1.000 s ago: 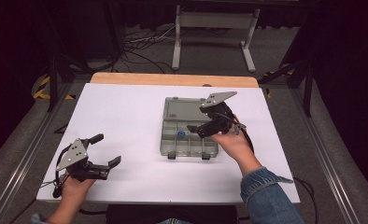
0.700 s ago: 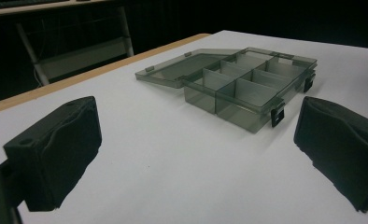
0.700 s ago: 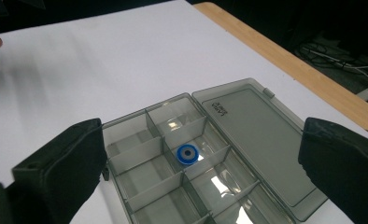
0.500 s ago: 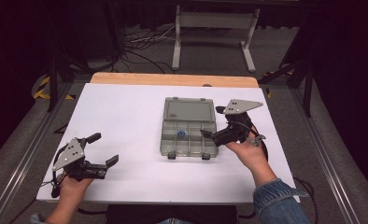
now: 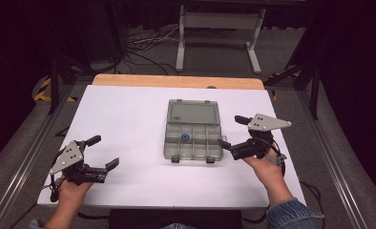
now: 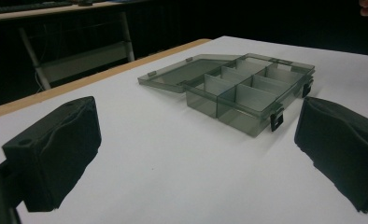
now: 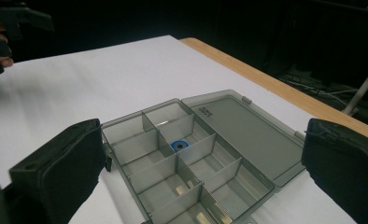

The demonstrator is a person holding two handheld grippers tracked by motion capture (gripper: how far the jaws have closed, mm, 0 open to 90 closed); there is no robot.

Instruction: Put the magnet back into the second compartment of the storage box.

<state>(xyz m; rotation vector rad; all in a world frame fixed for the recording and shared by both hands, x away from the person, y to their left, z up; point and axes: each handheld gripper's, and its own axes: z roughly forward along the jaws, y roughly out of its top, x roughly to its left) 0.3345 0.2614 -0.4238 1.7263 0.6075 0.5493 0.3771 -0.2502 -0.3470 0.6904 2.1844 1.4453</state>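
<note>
Lying open on the worktop (image 5: 129, 119), the box (image 5: 193, 131) holds one blue ring (image 5: 184, 138); both the left tool (image 5: 102, 155) and right tool (image 5: 230, 132) are spread, empty, nothing else visibly done.

box (image 5: 193, 131) mid-table (image 5: 129, 114) | ring (image 5: 184, 138) inside | lid (image 5: 193, 113) behind

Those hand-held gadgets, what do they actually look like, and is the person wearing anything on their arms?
Each is a black tool, the left gripper and the right gripper, with two blocky black jaws and a grey three-cornered plate dotted with small marks on top. A dark cable trails from the left one. The right arm wears a blue denim sleeve.
</note>
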